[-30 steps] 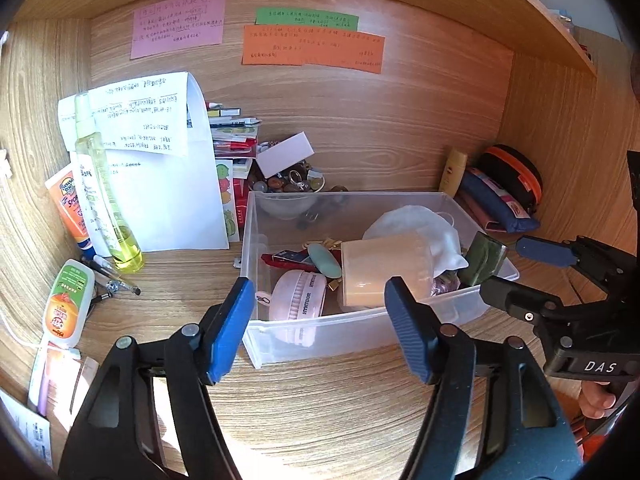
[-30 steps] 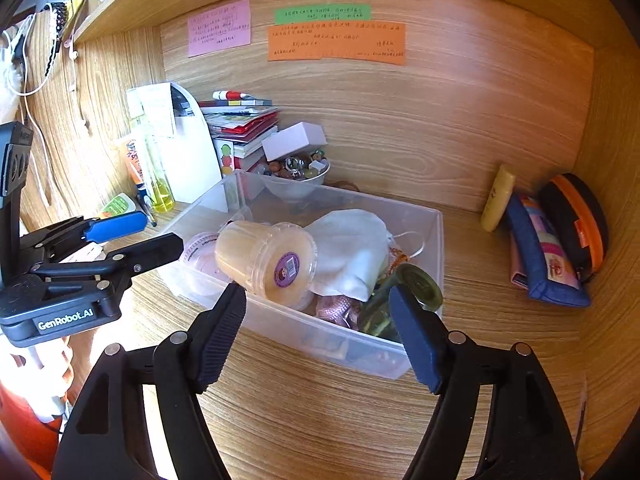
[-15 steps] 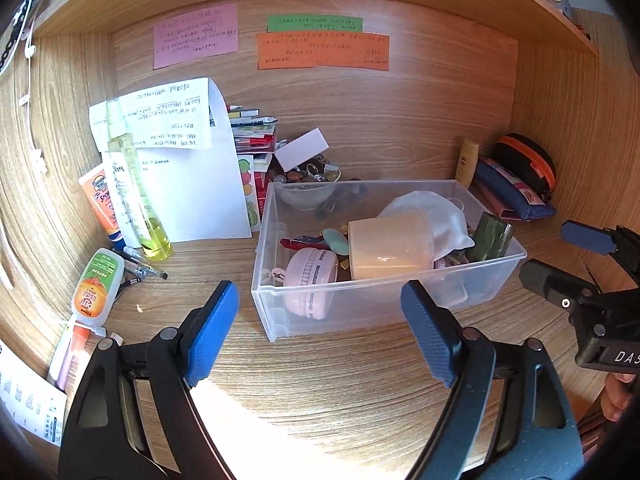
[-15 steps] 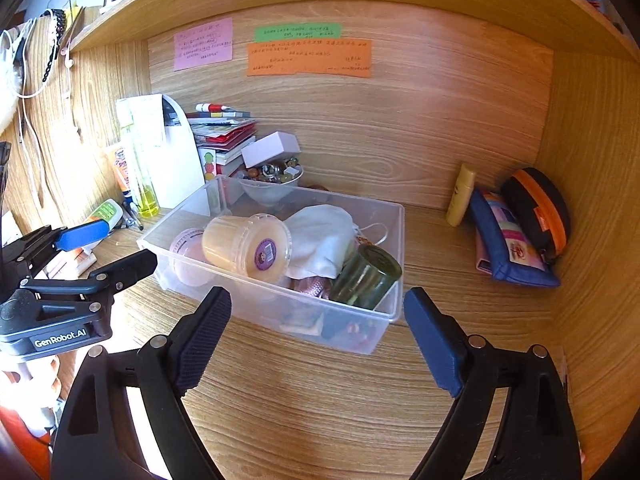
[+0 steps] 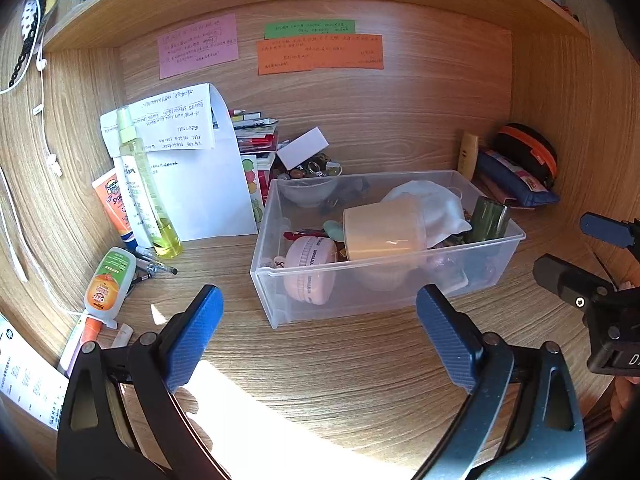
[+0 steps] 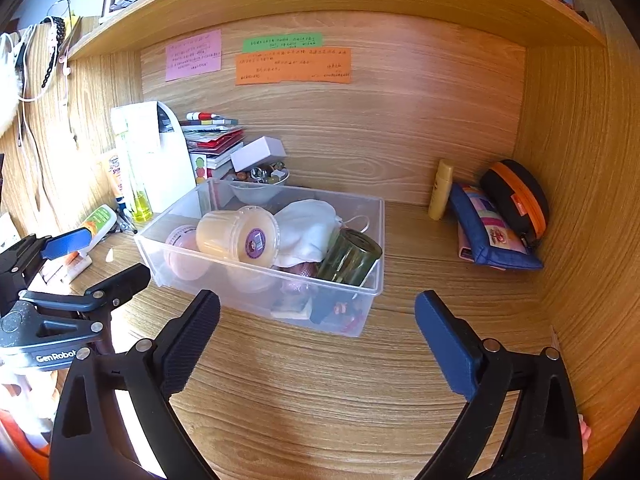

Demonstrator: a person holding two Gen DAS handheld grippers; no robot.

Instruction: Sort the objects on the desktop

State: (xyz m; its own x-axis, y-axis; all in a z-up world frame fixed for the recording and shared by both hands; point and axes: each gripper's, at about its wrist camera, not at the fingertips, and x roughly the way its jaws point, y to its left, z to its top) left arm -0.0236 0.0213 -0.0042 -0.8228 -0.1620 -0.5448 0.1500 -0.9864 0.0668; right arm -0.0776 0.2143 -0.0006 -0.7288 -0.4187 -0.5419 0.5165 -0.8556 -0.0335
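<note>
A clear plastic bin (image 5: 516,236) (image 6: 376,280) stands mid-desk. It holds a cream jar (image 5: 384,228) (image 6: 236,236) on its side, a pink round case (image 5: 310,264), a white cloth (image 5: 436,204) (image 6: 308,228), a dark green glass (image 5: 486,218) (image 6: 348,258) and small items. My left gripper (image 5: 320,332) is open and empty, back from the bin's front wall. My right gripper (image 6: 316,336) is open and empty, in front of the bin's right corner. Each gripper shows at the edge of the other view.
At the left stand a yellow spray bottle (image 5: 142,184), an orange sunscreen tube (image 5: 114,204), an OFF bottle (image 5: 106,280), pens and white papers (image 5: 192,168). Books and a bowl of beads (image 6: 260,178) sit behind the bin. A yellow tube (image 6: 440,188), blue pouch (image 6: 488,232) and black-orange case (image 6: 516,196) fill the right corner.
Both grippers have pulled back from the bin, which now looks smaller and farther away. Both stay open and empty. Nothing in the bin has moved.
</note>
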